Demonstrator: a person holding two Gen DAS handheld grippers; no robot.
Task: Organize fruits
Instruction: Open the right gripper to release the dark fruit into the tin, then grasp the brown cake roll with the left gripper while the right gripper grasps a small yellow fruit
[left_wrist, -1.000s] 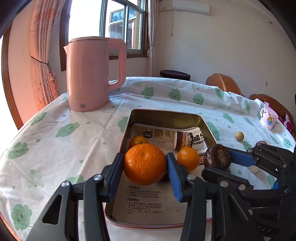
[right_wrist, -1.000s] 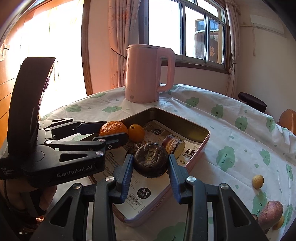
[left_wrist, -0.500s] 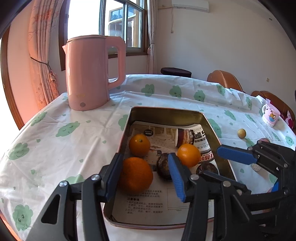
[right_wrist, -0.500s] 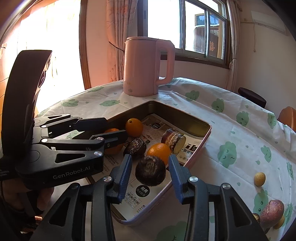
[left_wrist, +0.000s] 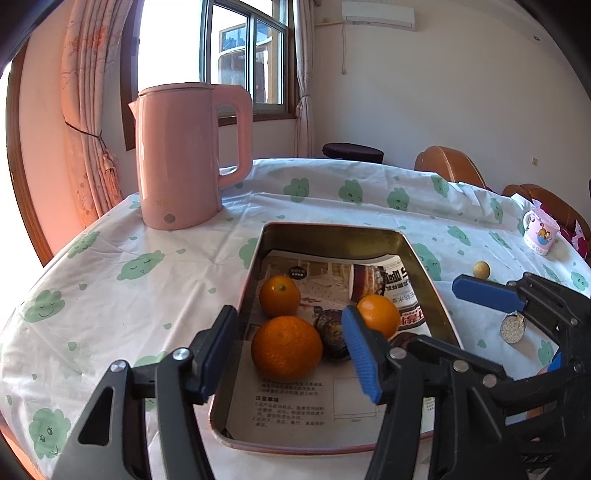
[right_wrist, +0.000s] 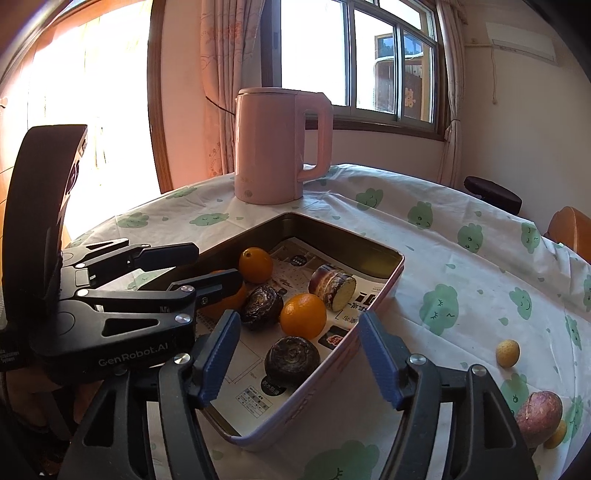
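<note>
Cloud-print tablecloth (left_wrist: 110, 280) carries your tin (left_wrist: 424, 266), long axis up-frame; left gripper (left_wrist: 291, 354) and right gripper (right_wrist: 297, 363) just opened, orange (left_wrist: 286, 347) and dark fruit (right_wrist: 291, 360) loose between the pads.

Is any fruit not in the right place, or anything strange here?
Yes. A purple fruit and small yellow fruits lie on the tablecloth, outside the tin. Nothing looks spilled or damaged.

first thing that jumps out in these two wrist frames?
The tall pink kettle at the table's far side by the window, then the metal tin in front of it, lined with printed paper. In it lie a big orange, two smaller ones and dark wrinkled fruits. Both tongs, left and right, hang open over the tin, having just been opening, pads clear of the fruit.
</note>
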